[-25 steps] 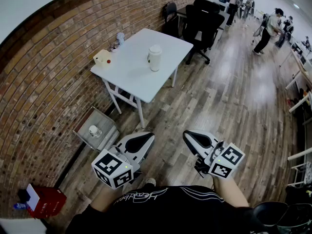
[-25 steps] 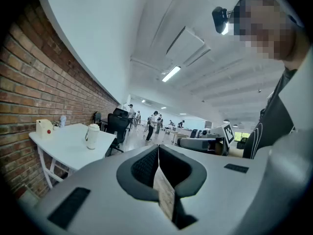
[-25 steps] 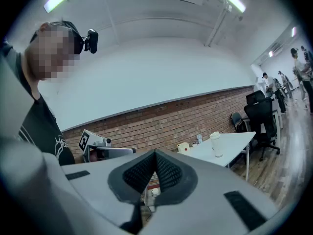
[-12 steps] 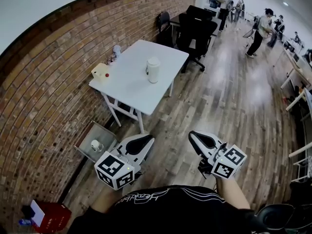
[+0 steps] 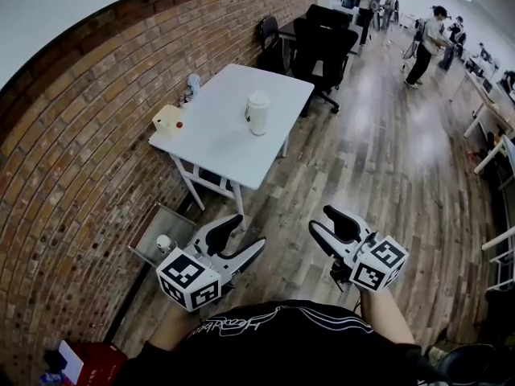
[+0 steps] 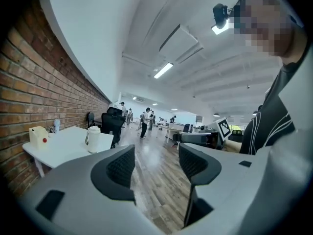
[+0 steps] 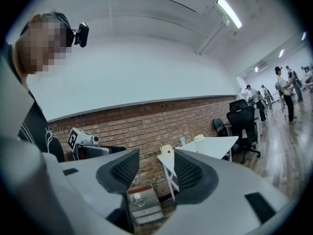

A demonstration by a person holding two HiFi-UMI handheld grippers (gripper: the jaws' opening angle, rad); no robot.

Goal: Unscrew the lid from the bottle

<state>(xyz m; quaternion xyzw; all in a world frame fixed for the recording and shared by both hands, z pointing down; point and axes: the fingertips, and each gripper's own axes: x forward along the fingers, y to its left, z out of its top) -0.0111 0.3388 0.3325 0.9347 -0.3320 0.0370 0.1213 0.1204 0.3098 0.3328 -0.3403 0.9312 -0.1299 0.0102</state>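
Observation:
A white bottle [image 5: 258, 112] with a pale lid stands upright on the white table [image 5: 217, 139], a few steps ahead of me. It also shows small in the left gripper view as the bottle [image 6: 93, 138] and in the right gripper view as the bottle [image 7: 199, 138]. My left gripper [image 5: 245, 233] hangs low in front of my body, far from the table. Its jaws are opening with nothing between them. My right gripper [image 5: 324, 220] is held beside it, jaws also opening and empty. Both point toward the table.
A cream box [image 5: 167, 119] with a red dot and a small object [image 5: 191, 81] sit at the table's wall side. Black office chairs [image 5: 322, 43] stand behind it. A grey metal tray [image 5: 153, 240] lies on the floor by the brick wall. People [image 5: 422, 34] stand far back.
Both grippers were shut in the earlier frames; now the jaws of each stand apart. The grippers stay low near my body, and the view has shifted only slightly.

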